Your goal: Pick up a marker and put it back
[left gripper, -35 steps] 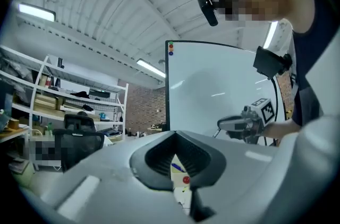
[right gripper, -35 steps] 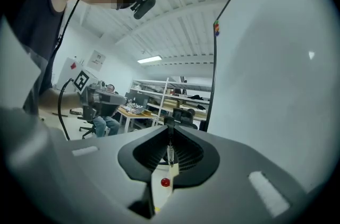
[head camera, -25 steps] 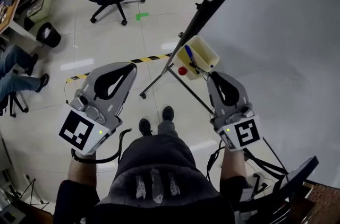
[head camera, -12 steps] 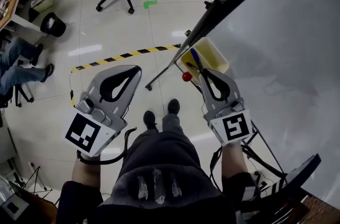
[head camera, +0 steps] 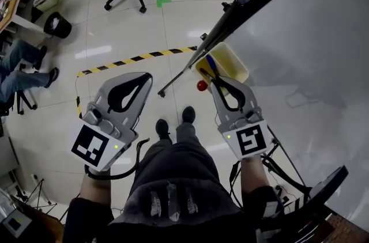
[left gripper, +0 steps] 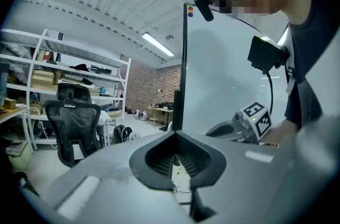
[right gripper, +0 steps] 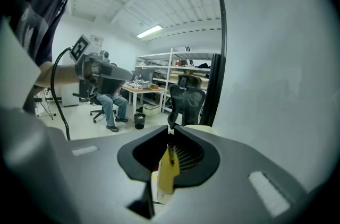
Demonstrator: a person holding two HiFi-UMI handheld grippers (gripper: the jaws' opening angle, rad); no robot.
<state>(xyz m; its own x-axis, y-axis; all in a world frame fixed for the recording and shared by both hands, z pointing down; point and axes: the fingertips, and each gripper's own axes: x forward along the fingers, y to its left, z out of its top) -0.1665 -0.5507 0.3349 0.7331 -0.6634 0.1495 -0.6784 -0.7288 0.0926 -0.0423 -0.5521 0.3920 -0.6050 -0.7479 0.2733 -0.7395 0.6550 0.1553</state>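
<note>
Both claws lower than a second ago. Your right claw (head camera: 212, 79) now has its tips at near rim of yellow tray (head camera: 232, 59). Jaws narrow, apparently pinching black marker (head camera: 206, 72) crosswise at tips. Likely put-back stage: release over tray. Left claw (head camera: 147, 77) closed, empty, well left.

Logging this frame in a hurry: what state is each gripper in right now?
Left gripper: closed, nothing between its jaws.
Right gripper: closed on a thin black marker.
</note>
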